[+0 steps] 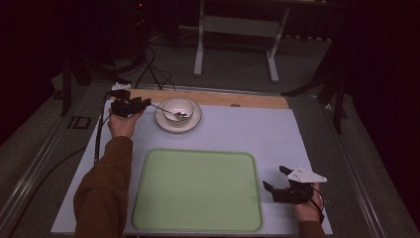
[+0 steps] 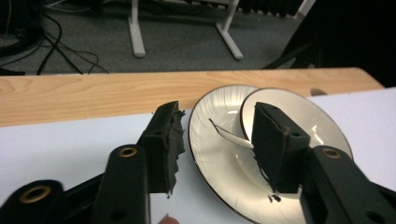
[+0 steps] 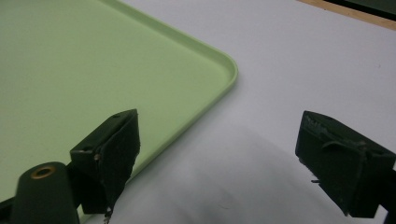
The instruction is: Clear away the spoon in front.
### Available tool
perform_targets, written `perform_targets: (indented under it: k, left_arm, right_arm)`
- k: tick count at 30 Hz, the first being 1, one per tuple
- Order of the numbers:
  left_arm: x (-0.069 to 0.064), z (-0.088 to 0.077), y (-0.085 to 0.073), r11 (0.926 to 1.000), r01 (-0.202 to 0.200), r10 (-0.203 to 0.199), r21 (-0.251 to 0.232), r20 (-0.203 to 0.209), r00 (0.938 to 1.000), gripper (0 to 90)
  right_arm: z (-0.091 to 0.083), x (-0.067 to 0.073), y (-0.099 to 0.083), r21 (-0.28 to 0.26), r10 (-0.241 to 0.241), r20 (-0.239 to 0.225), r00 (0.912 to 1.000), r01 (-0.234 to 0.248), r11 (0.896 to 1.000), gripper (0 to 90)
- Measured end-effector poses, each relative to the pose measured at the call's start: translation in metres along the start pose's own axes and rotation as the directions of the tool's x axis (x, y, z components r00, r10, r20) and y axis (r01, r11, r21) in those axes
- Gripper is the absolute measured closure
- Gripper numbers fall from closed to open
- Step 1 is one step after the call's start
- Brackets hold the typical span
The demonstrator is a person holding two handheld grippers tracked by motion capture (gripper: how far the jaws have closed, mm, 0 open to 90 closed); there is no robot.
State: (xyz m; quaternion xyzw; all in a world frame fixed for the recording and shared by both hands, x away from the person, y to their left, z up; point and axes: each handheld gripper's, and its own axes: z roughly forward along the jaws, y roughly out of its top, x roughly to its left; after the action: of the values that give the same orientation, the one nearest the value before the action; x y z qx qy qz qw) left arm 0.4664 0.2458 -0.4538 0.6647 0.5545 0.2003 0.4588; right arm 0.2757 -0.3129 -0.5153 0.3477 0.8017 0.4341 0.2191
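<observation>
- High view: the left hand-held gripper [image 1: 143,104] had reached the far left of the counter [image 1: 297,134], right at the saucer [image 1: 194,122] that carried a small bowl [image 1: 179,106] with a spoon [image 1: 166,111] lying in it. The spoon's handle pointed toward that gripper. The green tray [image 1: 198,191] lay bare near the person, well apart from the saucer. The right hand-held gripper [image 1: 275,178] rested just beside the tray's right edge. As a judgement, the work was at its start: the dishes sat unmoved and nothing had been lifted or set on the tray.
- Left gripper view: the jaws stood partly apart on either side of the saucer's near rim [image 2: 205,154], and the spoon handle [image 2: 229,135] lay between them. The pads did not appear to press on anything, so the grasp was not yet made. What was left seemed to be closing on the spoon or rim, then lifting.
- Right gripper view: the jaws stood wide apart and held nothing, over the white counter sheet [image 3: 289,70] by the tray's corner [image 3: 224,70].
</observation>
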Motion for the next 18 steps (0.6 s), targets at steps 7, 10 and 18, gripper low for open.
perform_targets:
  k: [7,10,18]
  left_arm:
    - [-0.004,0.007,-0.003,0.9999,0.003,-0.003,0.015,0.018,0.9998,69.2]
    - [-0.006,0.005,-0.003,1.0000,-0.004,0.004,-0.002,0.028,0.9996,76.8]
    - [-0.015,-0.009,-0.001,0.9979,0.004,0.004,-0.064,0.111,0.9938,87.5]
  right_arm:
    - [0.000,0.000,0.000,0.002,-0.002,0.000,1.0000,0.002,1.000,13.6]
    - [0.000,0.000,0.000,0.002,-0.002,0.000,1.0000,0.002,1.000,13.6]
    - [0.001,0.001,0.000,0.016,-0.015,0.004,0.9999,0.015,1.000,13.6]
